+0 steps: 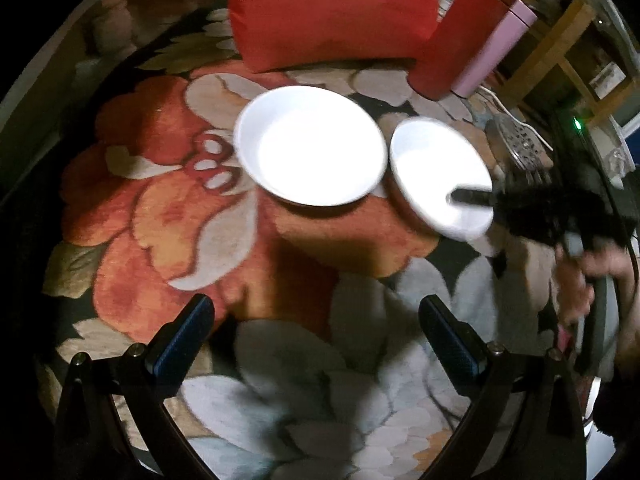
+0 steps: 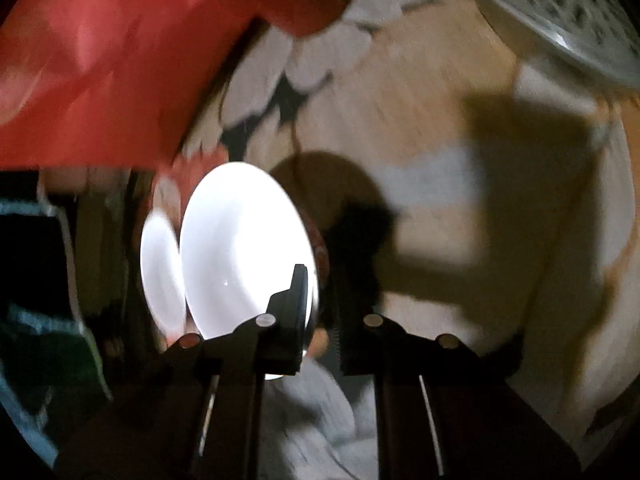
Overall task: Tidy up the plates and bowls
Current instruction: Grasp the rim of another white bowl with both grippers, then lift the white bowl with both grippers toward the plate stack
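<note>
We are working over a woven floral rug [image 1: 168, 208], short-piled, with big orange and cream petals on a dark ground.

Left gripper [image 1: 316, 336]: we are holding it low over the rug, its two dark, ridged fingers standing wide apart with only carpet between them.

Right gripper [image 2: 320, 300]: its fingers are pinching the rim of the smaller white bowl [image 1: 436, 176], one pad inside the basin and the other behind the wall. In the left view that inner finger is showing as a black bar lying across the bowl's bright interior. The bowl is tilting, its far edge just beside the larger dish; in the right view it is appearing as a glossy oval [image 2: 244, 248] turned nearly on edge. Both views are motion-smeared here, so we cannot tell whether it is touching the rug.

The larger white bowl [image 1: 310, 144] is sitting flat on the rug at centre, round, shallow, smooth and glazed, glaring under the light. In the right view it is peeking out behind the held bowl [image 2: 160, 272].

Behind the dishes a red cushion [image 1: 332, 12] is standing, satiny. To its right, a tall red box [image 1: 456, 36] with a pink one [image 1: 492, 48] pressed against it. A perforated metal disc [image 1: 520, 140], dull grey, is lying near the right edge.
</note>
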### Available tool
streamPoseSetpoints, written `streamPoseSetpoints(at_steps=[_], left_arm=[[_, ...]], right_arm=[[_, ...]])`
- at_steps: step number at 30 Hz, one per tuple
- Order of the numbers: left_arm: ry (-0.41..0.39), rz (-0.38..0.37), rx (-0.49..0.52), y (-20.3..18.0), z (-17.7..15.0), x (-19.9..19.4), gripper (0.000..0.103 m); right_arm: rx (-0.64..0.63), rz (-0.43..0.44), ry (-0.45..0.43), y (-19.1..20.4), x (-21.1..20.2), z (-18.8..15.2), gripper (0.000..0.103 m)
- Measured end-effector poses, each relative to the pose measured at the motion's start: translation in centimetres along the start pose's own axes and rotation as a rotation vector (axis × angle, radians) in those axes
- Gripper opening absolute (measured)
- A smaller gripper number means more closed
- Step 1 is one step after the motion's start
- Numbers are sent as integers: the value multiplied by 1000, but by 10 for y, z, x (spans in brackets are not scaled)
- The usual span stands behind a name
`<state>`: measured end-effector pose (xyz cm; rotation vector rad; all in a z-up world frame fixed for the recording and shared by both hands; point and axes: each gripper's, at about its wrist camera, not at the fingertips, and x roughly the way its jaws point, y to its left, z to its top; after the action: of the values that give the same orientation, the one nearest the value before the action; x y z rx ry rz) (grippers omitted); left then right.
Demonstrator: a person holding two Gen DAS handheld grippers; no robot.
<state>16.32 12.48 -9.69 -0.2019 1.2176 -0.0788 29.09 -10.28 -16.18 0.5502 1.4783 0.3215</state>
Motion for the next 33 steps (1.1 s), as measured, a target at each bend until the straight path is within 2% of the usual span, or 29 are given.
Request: streamPoseSetpoints(at_steps=[2, 6, 9, 12, 14, 15, 17, 18, 21, 26, 33], left_arm=[[8, -14, 9, -9, 0, 3, 102], [30, -38, 31, -29, -3, 15, 102], [69, -38, 40, -41, -9, 33, 100], [114, -45, 41, -52, -15, 51, 82], [118, -47, 30, -56, -17, 58, 76], [121, -47, 21, -57, -17, 61, 60], [104, -34, 18, -59, -16, 61, 58], [105, -43, 16, -60, -15, 62, 53], [118, -62, 22, -63, -13, 62, 15], [109, -66, 51, -73, -14, 51, 15], [118, -107, 92, -98, -25, 24, 15]], right_arm=[[-52, 20, 55, -4, -4, -18, 12], [-204, -5, 155, -4, -6, -54, 12], [-234, -18, 144, -2, -7, -66, 15], [-243, -53, 125, 7, -4, -71, 15], [-247, -73, 103, 2, -13, -72, 15], [-249, -82, 93, 4, -10, -73, 15], [-235, -93, 82, 3, -10, -76, 15], [-224, -89, 83, 4, -6, -75, 15], [-207, -81, 90, -1, -7, -80, 15], [-216, -93, 122, -4, -12, -93, 15], [-218, -95, 103, -9, -45, -117, 15]])
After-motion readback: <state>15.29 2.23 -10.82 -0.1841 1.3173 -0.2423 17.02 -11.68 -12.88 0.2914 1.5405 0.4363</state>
